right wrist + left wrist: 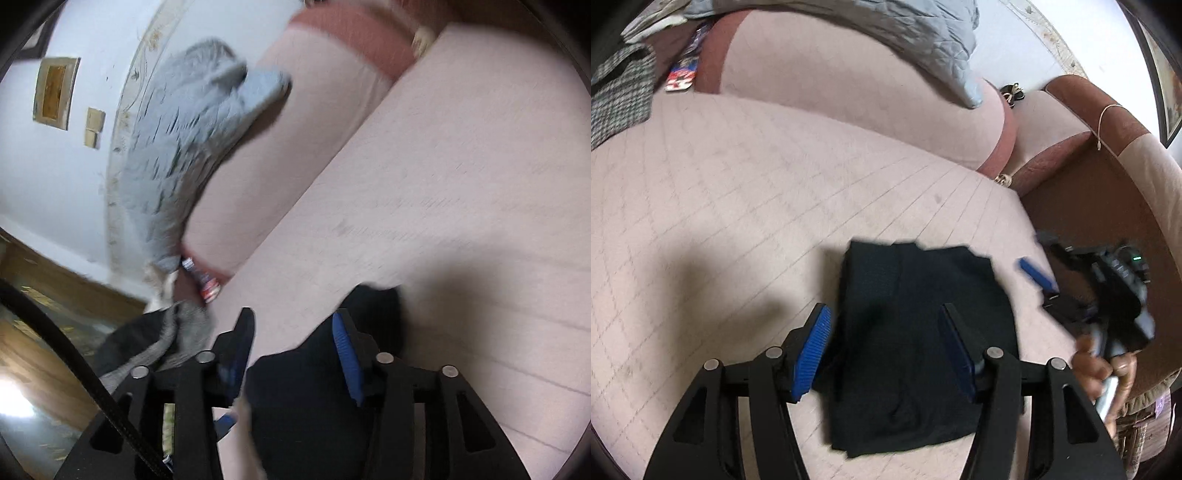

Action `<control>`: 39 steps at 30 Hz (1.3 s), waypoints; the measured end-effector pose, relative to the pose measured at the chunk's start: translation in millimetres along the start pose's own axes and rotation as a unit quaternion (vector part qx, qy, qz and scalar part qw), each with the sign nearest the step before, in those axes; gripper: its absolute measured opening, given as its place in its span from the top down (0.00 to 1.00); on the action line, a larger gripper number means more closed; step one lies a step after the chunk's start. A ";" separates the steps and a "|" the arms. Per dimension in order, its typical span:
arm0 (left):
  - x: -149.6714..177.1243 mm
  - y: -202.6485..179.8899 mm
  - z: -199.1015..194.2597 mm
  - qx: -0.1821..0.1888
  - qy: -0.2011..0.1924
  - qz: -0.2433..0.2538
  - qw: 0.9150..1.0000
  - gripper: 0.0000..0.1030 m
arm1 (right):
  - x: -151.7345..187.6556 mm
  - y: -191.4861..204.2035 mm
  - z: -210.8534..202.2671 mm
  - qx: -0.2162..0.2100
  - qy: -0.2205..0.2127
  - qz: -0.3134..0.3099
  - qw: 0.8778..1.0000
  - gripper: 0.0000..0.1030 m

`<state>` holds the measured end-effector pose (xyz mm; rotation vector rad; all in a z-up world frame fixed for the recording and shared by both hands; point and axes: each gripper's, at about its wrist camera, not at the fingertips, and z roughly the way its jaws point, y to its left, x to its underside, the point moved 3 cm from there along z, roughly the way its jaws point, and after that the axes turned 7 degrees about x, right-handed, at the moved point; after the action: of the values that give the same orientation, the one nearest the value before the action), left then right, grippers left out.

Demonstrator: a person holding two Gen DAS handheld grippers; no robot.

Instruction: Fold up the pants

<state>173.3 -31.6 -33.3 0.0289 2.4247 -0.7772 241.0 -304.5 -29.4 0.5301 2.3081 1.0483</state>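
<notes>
The black pants (923, 280) lie folded into a compact rectangle on the pink quilted sofa seat (738, 192). My left gripper (885, 310) hovers just above them, open, with its blue pads apart and nothing clamped. To the right, my right gripper (1039, 256) is blurred beside the pants' right edge, with a hand (1108, 369) on its handle. In the right wrist view the right gripper (293, 317) is open. The pants (303, 398) lie dark below and between its fingers, and the pads do not press on them.
A grey quilted blanket (923, 37) (184, 147) hangs over the sofa back. A checked garment (620, 96) lies at the seat's far left near a colourful packet (683, 74). A brown armrest (1089, 122) bounds the right side. Wooden floor (37, 350) lies beyond the seat.
</notes>
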 end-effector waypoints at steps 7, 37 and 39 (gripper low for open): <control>-27.0 -6.9 66.1 -0.029 0.041 -0.005 0.999 0.39 | 7.0 -28.0 49.3 0.070 0.043 0.016 0.996 0.52; 60.0 24.8 -13.2 -0.028 0.044 -0.021 0.998 0.27 | 116.3 -38.8 -76.6 0.034 0.014 0.084 0.996 0.43; 67.6 18.4 -31.0 -0.045 0.029 0.003 0.999 0.27 | 125.2 -34.1 -95.0 0.068 -0.005 0.055 0.996 0.40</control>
<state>104.6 -9.9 -59.1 0.0248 2.5103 -0.6733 80.9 -310.1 -43.1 0.7212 2.3751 0.9396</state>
